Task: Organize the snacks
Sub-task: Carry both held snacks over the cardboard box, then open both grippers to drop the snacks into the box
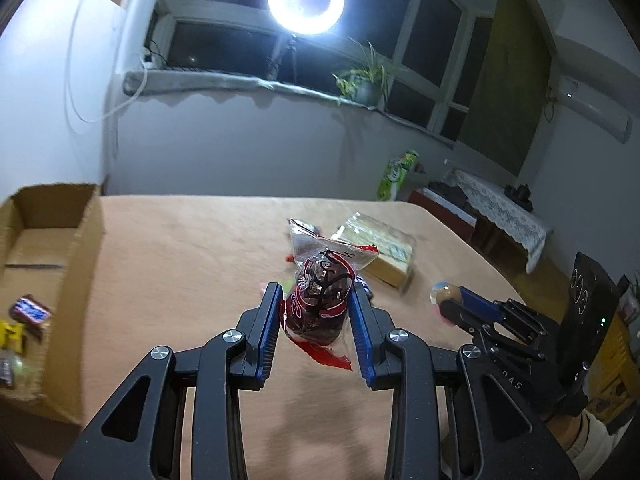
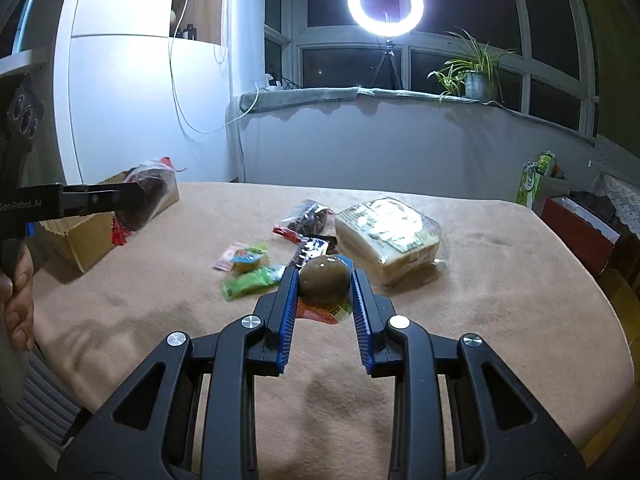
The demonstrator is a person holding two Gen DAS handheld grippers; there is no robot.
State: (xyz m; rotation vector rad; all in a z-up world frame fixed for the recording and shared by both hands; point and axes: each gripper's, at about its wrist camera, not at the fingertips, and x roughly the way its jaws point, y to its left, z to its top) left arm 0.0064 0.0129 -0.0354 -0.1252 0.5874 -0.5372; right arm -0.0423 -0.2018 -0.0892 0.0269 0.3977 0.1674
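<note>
My left gripper [image 1: 316,292] is shut on a dark cake in a clear wrapper with red print [image 1: 318,308], held above the table. In the right wrist view that gripper [image 2: 136,196] and its wrapped cake [image 2: 146,196] hang in front of the cardboard box [image 2: 80,236]. My right gripper [image 2: 325,280] is shut on a round jelly cup [image 2: 323,282] with a brown dome, lifted off the table. The left wrist view shows the right gripper [image 1: 446,298] holding the jelly cup [image 1: 442,292] at the right. The open cardboard box [image 1: 86,240] sits at the table's left, with a few wrapped bars [image 1: 30,310] inside.
On the tan tablecloth [image 2: 500,300] lie a wrapped loaf of sliced bread [image 2: 388,232], another clear-wrapped dark cake [image 2: 310,216], a green packet [image 2: 250,282], a small jelly cup [image 2: 246,258] and a dark bar [image 2: 314,248]. A ring light [image 2: 385,2] and a pot plant [image 2: 474,76] stand at the window.
</note>
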